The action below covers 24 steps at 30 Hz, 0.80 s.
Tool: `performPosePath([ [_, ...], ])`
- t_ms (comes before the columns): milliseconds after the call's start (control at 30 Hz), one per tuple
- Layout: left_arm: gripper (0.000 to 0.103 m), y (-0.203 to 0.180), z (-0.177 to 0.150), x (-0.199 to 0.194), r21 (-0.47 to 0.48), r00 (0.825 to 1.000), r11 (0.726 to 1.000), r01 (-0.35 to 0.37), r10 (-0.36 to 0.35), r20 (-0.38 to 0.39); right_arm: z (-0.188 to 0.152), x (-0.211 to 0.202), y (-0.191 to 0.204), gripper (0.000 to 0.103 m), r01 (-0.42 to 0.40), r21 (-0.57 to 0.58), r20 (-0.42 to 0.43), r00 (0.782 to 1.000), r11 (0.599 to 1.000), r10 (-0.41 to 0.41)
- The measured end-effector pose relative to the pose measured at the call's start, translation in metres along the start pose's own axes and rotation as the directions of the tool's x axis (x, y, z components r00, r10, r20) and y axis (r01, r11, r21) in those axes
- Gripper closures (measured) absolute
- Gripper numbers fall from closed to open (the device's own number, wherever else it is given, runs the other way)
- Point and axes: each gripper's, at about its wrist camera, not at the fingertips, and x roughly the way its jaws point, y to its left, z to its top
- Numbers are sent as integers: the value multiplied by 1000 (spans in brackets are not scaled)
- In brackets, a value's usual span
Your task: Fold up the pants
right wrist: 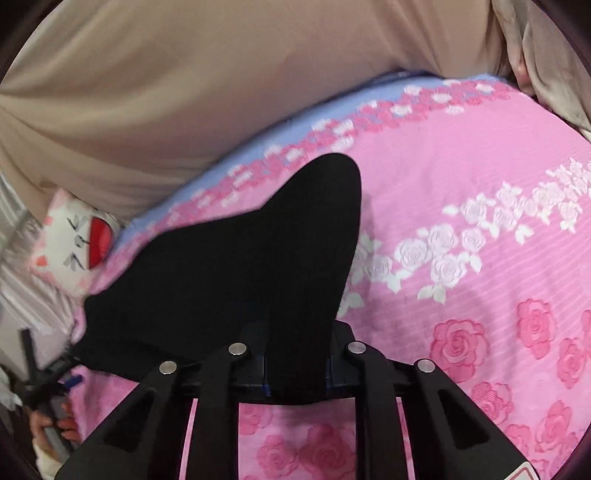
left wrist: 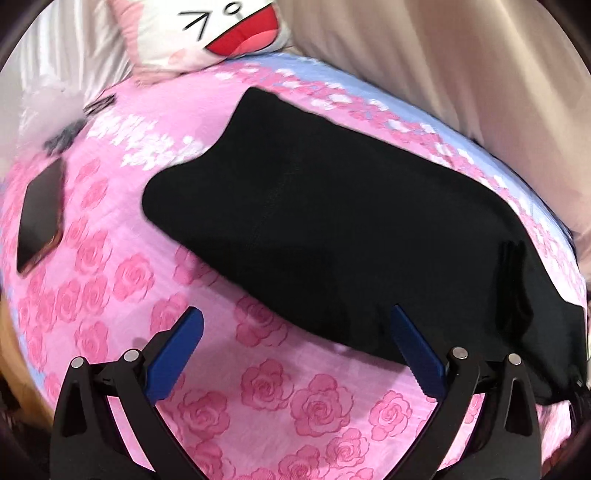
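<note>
Right claw (right wrist: 295,380): sitting clamped on a bunch of the black pants (right wrist: 236,266), the cloth running down between its two sides and hiding the blue pads almost wholly.
Left claw (left wrist: 295,354): standing wide apart and gripping nothing, one blue pad (left wrist: 177,354) hanging over the bedspread beside the pants, the other lying against the near edge of the pants.
Pants: lying on the bed as one dark, already doubled shape, the far end reaching toward the cat pillow (left wrist: 207,33) and the long side running near the blue border of the bedspread (left wrist: 317,406).
Around the pants: a dark flat phone-like thing (left wrist: 38,225) is lying well apart from the pants, on the side of the cat pillow; beige curtains (right wrist: 184,92) are hanging beyond the pants.
Step, as I judge it: the right claw is gripping one end to carry it over, while the left is coming in for the near edge.
Risk: the right claw may be pinching several layers or only one; pulling then would be dragging the whole pile askew.
Risk: the open left claw may be snagging the bedspread together with the pants, since both are soft.
</note>
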Motion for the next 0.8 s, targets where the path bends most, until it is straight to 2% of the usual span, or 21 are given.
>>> performPosePath([
  [100,5,4,-4,-2,-51,998,998,47,-49,-35,6,-39,-14,88,-26,-14,37,999,1000,26],
  [200,5,-1,-11,-5,-51,996,997,64,-67,-54,6,-74,-28,88,113,-74,79,991,991,-108],
  [233,5,-4,-13,-5,-46,996,997,65,-68,-58,6,-87,-46,88,173,-55,87,982,983,-168],
  [300,5,-12,-19,-4,-27,995,997,77,-79,-66,5,-99,-77,88,232,1,81,970,973,-231],
  [367,5,-24,-26,1,9,996,998,61,-60,-68,0,-92,-114,87,293,50,32,955,955,-294],
  [433,5,-37,-30,2,59,999,998,26,-24,-37,-11,-75,-137,86,273,105,-17,962,956,-272],
  [533,5,-49,-31,5,74,1000,997,0,2,-26,-13,-76,-133,84,287,96,23,957,953,-290],
  [700,5,-36,-26,5,-18,999,999,45,-45,3,-14,-73,-125,79,332,79,34,942,940,-335],
  [800,8,-49,-22,12,25,997,998,52,-53,54,-12,-75,-131,76,330,103,36,942,938,-335],
])
